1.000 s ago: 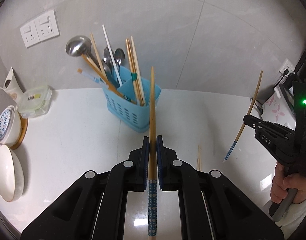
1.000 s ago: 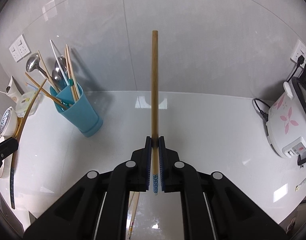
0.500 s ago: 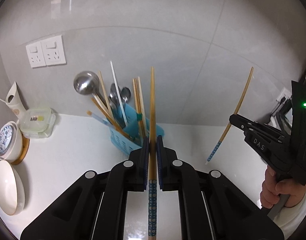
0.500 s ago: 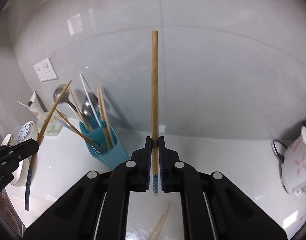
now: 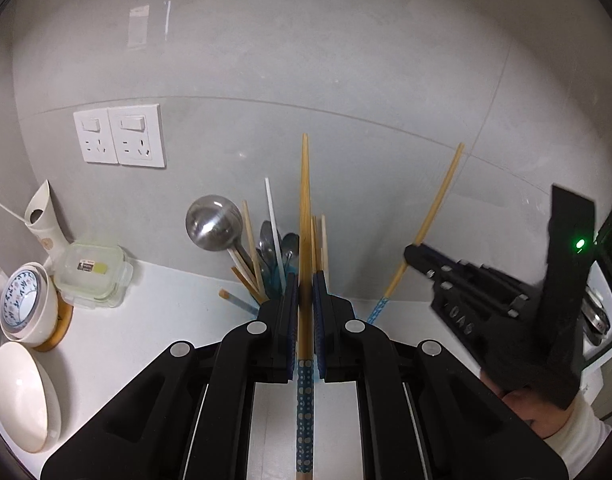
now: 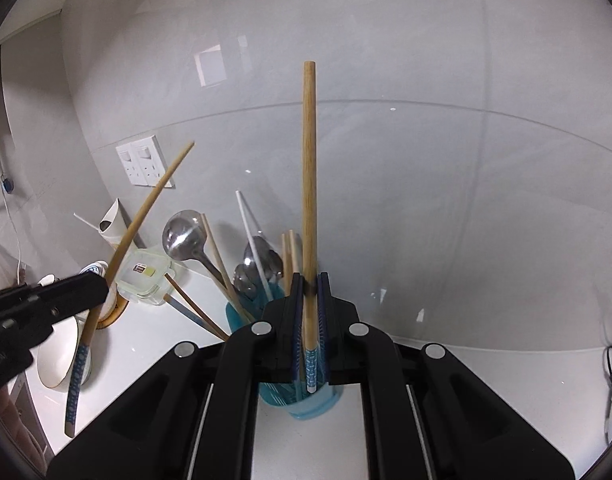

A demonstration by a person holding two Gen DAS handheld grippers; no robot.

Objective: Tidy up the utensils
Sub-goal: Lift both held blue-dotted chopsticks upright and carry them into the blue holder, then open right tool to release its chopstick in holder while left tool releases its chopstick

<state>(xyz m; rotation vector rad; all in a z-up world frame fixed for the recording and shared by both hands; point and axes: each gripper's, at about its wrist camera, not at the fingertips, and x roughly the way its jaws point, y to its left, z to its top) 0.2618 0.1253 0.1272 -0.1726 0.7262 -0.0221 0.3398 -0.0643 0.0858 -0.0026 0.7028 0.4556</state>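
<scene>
The left hand-held gripper (image 5: 304, 300) squeezes one wooden chopstick (image 5: 304, 208) above the white tabletop (image 5: 158, 320). The blue holder (image 6: 306, 400) stands between. The right hand-held gripper (image 6: 309, 300) squeezes another chopstick (image 6: 309, 160).

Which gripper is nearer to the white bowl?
Left. The left gripper is beside the white bowl; the right gripper is farther, over the blue holder.
</scene>
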